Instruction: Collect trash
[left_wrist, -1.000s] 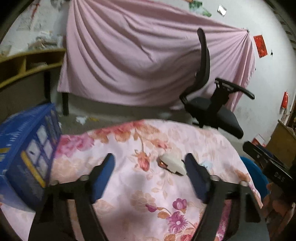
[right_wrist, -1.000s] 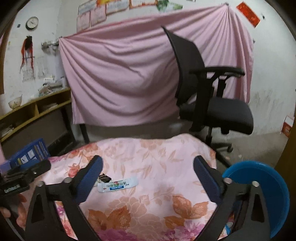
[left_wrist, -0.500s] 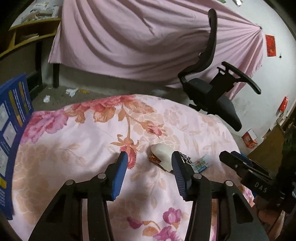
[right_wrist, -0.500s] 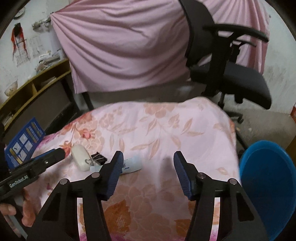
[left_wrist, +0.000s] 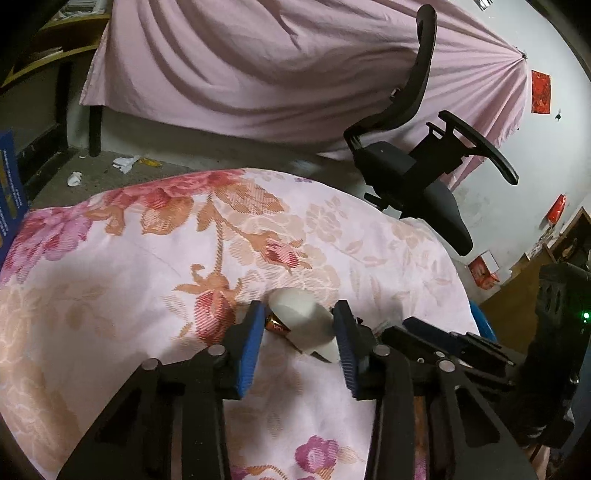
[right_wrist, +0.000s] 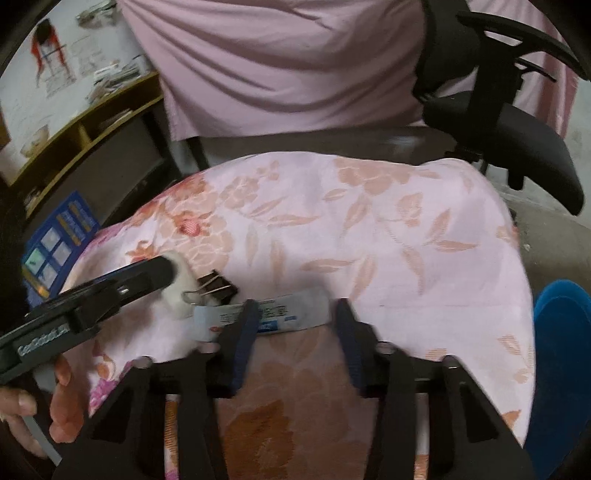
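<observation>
On the floral tablecloth (left_wrist: 110, 295) lies a white rounded piece of trash (left_wrist: 299, 321) with an orange wrapper (left_wrist: 275, 323) tucked under it. My left gripper (left_wrist: 300, 328) straddles the white piece, its jaws closing, blue pads close on both sides; a firm press is not visible. In the right wrist view a blue-and-white wrapper strip (right_wrist: 284, 314) lies flat by a black binder clip (right_wrist: 216, 288). My right gripper (right_wrist: 295, 319) hovers over the strip, jaws closing, with its left finger over the strip's middle. The left gripper's finger (right_wrist: 147, 275) shows there against the white piece (right_wrist: 179, 295).
A blue bin (right_wrist: 561, 350) stands off the table's right edge. A black office chair (left_wrist: 406, 177) stands behind the table before a pink hanging sheet (left_wrist: 258, 55). A blue box (right_wrist: 55, 251) sits at the left edge, and a hand (right_wrist: 55, 387) holds the left gripper.
Both grippers came down toward the tablecloth and tilted downward. Both pairs of jaws narrowed a lot, the left around the white piece, the right over the wrapper strip.
</observation>
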